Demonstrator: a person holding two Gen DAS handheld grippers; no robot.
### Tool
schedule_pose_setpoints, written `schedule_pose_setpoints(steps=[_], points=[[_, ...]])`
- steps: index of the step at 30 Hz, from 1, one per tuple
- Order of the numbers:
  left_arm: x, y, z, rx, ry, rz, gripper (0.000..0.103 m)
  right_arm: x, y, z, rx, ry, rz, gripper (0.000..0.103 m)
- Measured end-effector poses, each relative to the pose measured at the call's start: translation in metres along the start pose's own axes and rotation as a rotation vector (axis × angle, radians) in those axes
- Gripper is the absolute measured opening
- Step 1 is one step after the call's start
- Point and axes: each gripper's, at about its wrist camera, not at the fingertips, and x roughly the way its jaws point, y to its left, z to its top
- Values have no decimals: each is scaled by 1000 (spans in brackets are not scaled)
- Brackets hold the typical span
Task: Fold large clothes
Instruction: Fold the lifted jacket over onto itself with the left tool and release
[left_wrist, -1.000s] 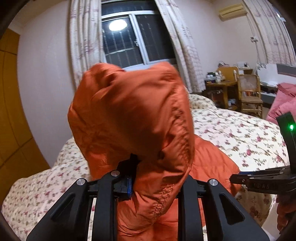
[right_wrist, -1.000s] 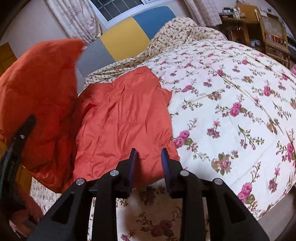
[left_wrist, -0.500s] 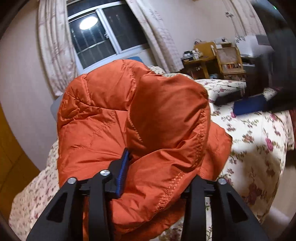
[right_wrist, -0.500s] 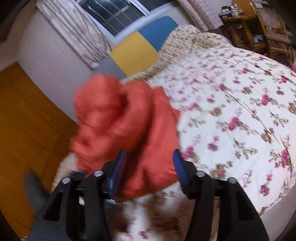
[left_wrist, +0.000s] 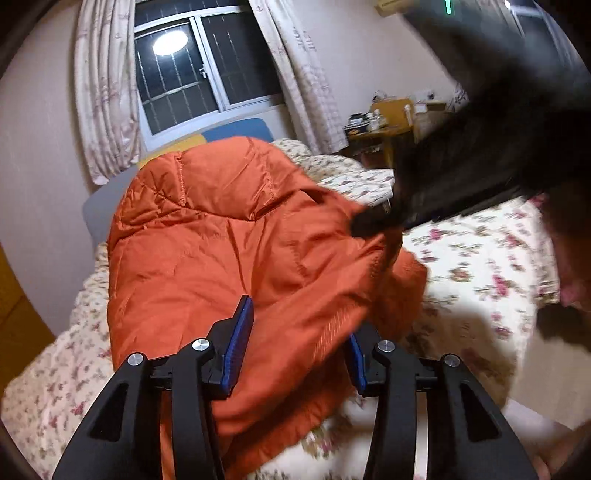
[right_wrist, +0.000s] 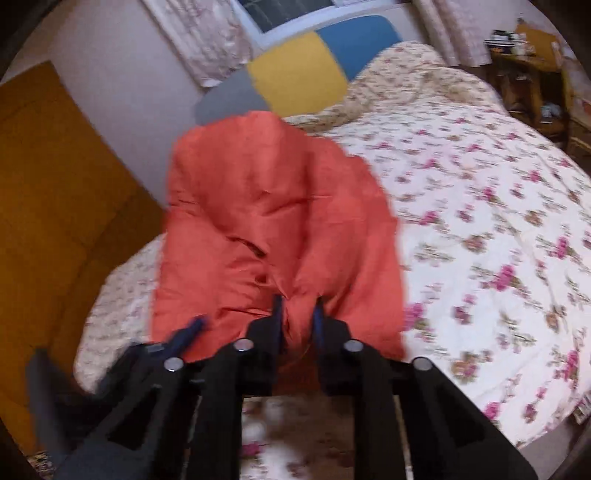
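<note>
A puffy orange quilted jacket (left_wrist: 229, 251) lies heaped on the near left corner of the floral bed (left_wrist: 480, 258). My left gripper (left_wrist: 299, 350) is open: a thick fold of the jacket sits between its blue pads, and the left pad's face shows bare. In the right wrist view, my right gripper (right_wrist: 298, 319) is shut on a small bunch of the jacket (right_wrist: 273, 206) at its near edge. It also shows as a dark blur, the right gripper (left_wrist: 373, 221), at the jacket's right side. A left gripper finger (right_wrist: 188, 332) shows at lower left.
The bed (right_wrist: 480, 184) stretches away to the right under its flowered quilt. A grey, yellow and blue headboard (right_wrist: 295, 81) stands under a barred window (left_wrist: 199, 74) with curtains. A wooden wardrobe (right_wrist: 55, 203) stands at the left, a desk with clutter (left_wrist: 384, 125) at the back right.
My left jaws spread apart and let go of the jacket, sinking with it toward the bed. My right gripper swung left onto the jacket, opened wide, then closed on a fold.
</note>
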Motion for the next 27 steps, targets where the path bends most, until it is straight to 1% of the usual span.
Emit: schedule_pose_setpoints(steps=[3,4,6,8,9,10,11,13,14,15,16,18,21,24,26,27], points=[[-16,13,-7,-65,-13,-71,44,23,-26,-17,71,40,-10,10],[-22,19,-8,-93,-31,-79,44,27,-30,-21,87,41,-9,10],[-30,39,-9,-173,-71,-17,44,27,-32,-24,94,29,-5,10],[-32,72,-9,-303,-96,28,44,25,-30,-24,82,16,3,10],[-30,85,-9,-348,-98,56,44,23,-29,-23,74,7,9,11],[-24,104,-10,-402,-82,108,44,21,-29,-21,71,4,11,12],[-17,119,-12,-437,-56,147,44,19,-29,-20,69,-1,15,15],[-3,142,-17,-494,-2,213,44,12,-28,-17,73,-20,22,21],[6,154,-19,-527,31,232,44,7,-26,-13,77,-34,23,27],[10,159,-21,-552,48,245,44,2,-25,-10,77,-53,26,30],[15,167,-24,-585,60,258,44,-6,-22,-5,67,-84,32,30],[20,178,-22,-630,59,262,44,-18,-15,3,47,-122,23,32],[22,179,-14,-634,41,282,44,-30,7,24,7,-169,64,32],[38,187,-8,-643,70,279,44,-27,40,44,-58,-176,113,32],[48,195,-4,-684,78,278,44,-18,69,58,-112,-172,158,32],[51,198,-1,-721,77,270,44,-12,83,64,-145,-165,160,32]])
